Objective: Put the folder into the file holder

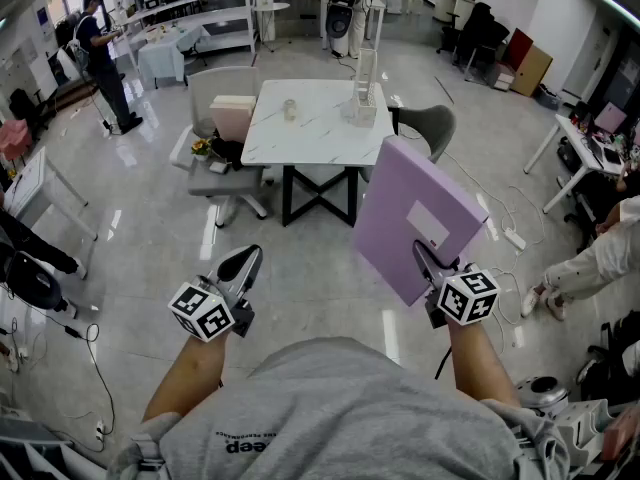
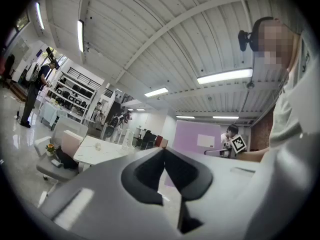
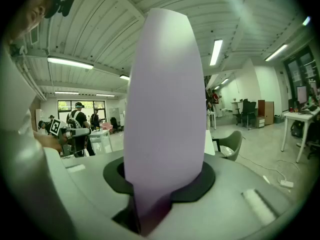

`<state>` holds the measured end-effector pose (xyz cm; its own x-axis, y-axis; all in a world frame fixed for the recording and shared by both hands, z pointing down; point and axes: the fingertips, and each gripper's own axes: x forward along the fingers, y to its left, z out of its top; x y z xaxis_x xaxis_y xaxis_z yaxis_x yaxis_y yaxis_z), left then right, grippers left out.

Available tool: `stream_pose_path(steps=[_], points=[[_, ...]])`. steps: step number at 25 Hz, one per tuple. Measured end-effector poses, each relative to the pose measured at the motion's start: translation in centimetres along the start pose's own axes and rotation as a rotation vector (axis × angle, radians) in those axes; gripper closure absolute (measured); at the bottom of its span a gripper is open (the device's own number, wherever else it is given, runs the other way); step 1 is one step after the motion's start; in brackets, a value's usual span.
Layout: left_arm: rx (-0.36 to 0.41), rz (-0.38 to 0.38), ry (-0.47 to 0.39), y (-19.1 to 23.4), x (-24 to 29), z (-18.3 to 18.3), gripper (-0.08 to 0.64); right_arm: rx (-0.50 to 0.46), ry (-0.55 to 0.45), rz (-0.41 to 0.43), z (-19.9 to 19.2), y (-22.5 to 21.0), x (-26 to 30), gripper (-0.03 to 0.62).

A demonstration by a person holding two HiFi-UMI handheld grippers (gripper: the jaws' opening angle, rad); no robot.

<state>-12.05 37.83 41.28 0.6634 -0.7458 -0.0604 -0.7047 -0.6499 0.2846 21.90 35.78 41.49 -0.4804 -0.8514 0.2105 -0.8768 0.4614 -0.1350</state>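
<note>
At 10 o'clock in the head view, a person in dark clothes [image 1: 100,53] is standing beside white shelving. Nearer, at 7 o'clock, the left gripper [image 1: 245,260] is pointing forward over the glossy grey floor [image 1: 150,238]. Its dark fingertips [image 2: 147,171] are meeting at the front with nothing between them. At 12 o'clock a white marble-topped table [image 1: 300,128] is standing on black crossed legs. A grey chair [image 1: 215,93] is drawn up at its left side, with a beige box [image 1: 232,116] showing against it. The tall clear plastic file holder [image 1: 363,88] is sitting upright on the table's right part, at 1 o'clock. At 3 o'clock the flat lilac folder with a white label [image 1: 410,208] is hanging tilted in the air, well apart from the file holder. At 5 o'clock the right gripper [image 1: 425,260] is clamping the folder's lower edge between its jaws.
</note>
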Motion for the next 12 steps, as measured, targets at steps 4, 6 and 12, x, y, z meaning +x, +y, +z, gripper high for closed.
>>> stream_pose_path(steps=[4,6,12], points=[[0.001,0.001,-0.003,-0.6,0.5,-0.1,0.500,0.002,-0.006,0.004,0.2,-0.7,-0.3,0.460],[0.001,0.003,-0.004,-1.1,0.8,-0.1,0.500,0.002,-0.009,0.006,0.3,-1.1,-0.7,0.462],[0.006,0.013,-0.007,-2.9,1.6,-0.5,0.500,0.004,-0.014,0.016,0.4,-2.6,-1.8,0.462]])
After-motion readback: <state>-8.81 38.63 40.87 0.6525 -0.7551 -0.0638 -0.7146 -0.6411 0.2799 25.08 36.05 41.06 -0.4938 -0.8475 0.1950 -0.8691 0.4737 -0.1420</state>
